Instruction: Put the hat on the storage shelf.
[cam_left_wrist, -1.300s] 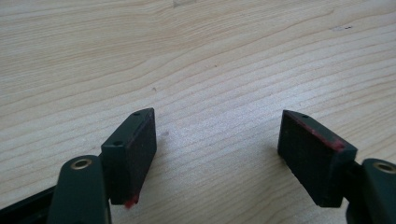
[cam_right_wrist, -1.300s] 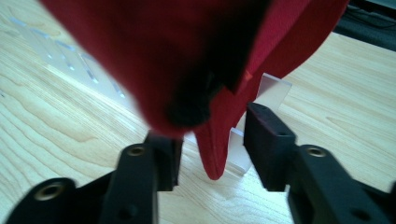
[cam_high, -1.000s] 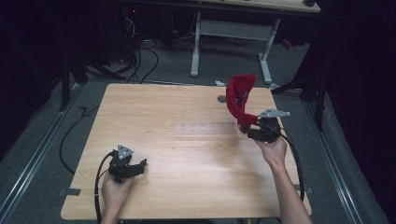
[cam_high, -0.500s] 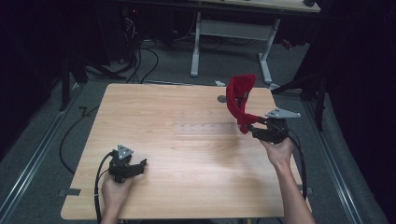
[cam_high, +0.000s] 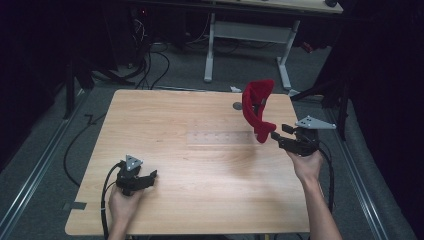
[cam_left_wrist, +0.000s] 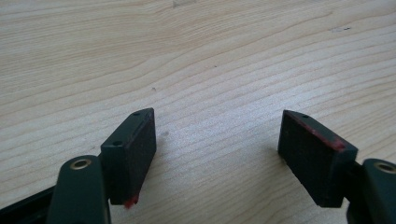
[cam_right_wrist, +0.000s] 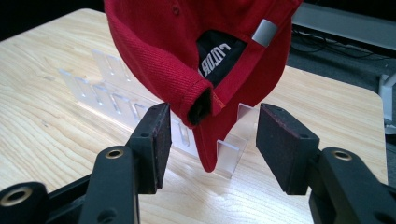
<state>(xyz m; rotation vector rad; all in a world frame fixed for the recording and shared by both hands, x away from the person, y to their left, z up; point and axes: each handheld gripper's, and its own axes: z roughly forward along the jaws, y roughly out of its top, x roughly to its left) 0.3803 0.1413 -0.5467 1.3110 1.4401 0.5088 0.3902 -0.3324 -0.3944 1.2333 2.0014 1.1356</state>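
Note:
A red cap (cam_high: 256, 107) stands tall over the right part of the wooden table (cam_high: 175, 115), its lower end hanging close to the surface. My right gripper (cam_high: 274, 136) is open just to the right of that end. In the right gripper view the cap's (cam_right_wrist: 187, 46) narrow lower end hangs between the two spread jaws of that gripper (cam_right_wrist: 210, 135); I cannot tell what holds the cap up. My left gripper (cam_high: 150, 176) rests near the front left of the table, open, with bare wood between its jaws (cam_left_wrist: 217, 140).
A clear slotted acrylic rack (cam_high: 220, 137) lies flat mid-table, left of the cap, and shows behind the cap too (cam_right_wrist: 107, 88). A small dark disc (cam_high: 237, 105) sits near the table's far edge. Cables (cam_high: 150, 65) and a desk frame (cam_high: 250, 35) stand on the floor beyond.
My right gripper has drawn back to the right, away from the cap's lower end. The cap stays where it was. The left gripper has not moved.

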